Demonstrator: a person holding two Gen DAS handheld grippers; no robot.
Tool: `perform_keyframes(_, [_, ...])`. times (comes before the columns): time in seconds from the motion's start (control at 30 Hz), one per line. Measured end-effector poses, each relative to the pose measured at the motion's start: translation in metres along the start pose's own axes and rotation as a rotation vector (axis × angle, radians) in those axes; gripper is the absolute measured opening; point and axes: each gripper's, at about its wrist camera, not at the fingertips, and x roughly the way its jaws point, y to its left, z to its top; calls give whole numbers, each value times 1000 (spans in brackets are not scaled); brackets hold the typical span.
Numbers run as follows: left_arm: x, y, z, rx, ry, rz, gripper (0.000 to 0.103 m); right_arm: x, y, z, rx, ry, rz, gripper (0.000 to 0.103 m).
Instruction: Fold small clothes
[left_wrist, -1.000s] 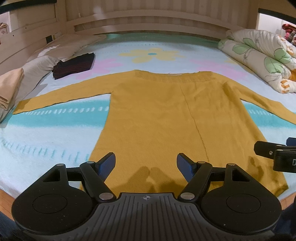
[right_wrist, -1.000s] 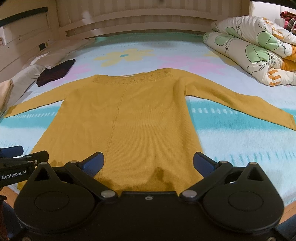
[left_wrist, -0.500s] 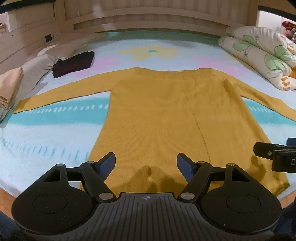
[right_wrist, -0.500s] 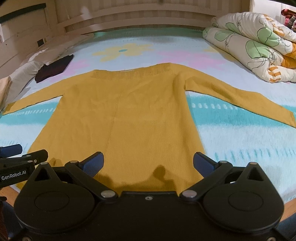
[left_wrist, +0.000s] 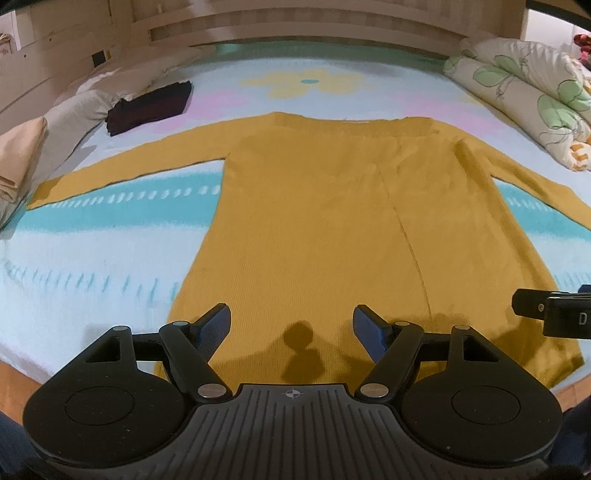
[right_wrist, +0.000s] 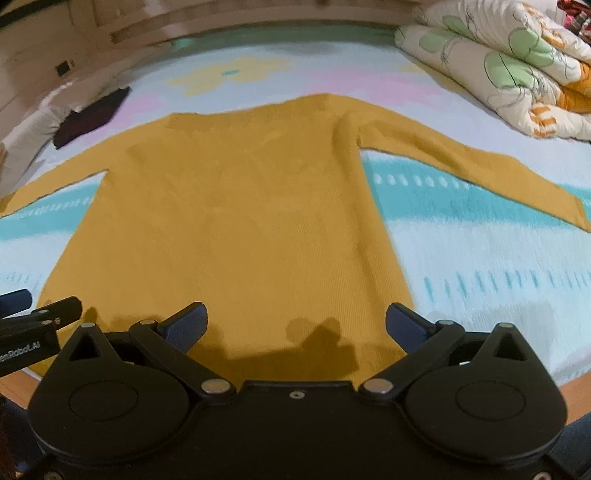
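A bed (left_wrist: 110, 240) with a pale blue, flower-printed sheet fills the room ahead of both claws, a wooden headboard (left_wrist: 295, 22) beyond it. The mustard sweater (left_wrist: 332, 221) lies flat, sleeves spread, its hem just under the claws. A rolled floral quilt (right_wrist: 498, 66) sits far right, a dark folded garment (left_wrist: 151, 105) far left. The left claw (left_wrist: 291, 328) and right claw (right_wrist: 295, 325) both gape wide, empty. The right view is blurred; sleeve ends are cut off.

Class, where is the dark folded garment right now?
In the left wrist view, the dark folded garment lies upper left on the bed, beyond the yellow sweater's sleeve, beside the pillows.
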Motion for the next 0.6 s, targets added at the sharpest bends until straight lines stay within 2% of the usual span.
perform_keyframes(0.23, [3,1,1,-12,30,22,72,5,-3,-1,22,37,15,102])
perform_keyframes(0.4, [4,-5,1,22,37,40,72,7,0,-2,6,47,49,102])
perform_keyframes(0.6, [5,-9,2,23,77,-18,72,10,4,-2,5,77,87,101])
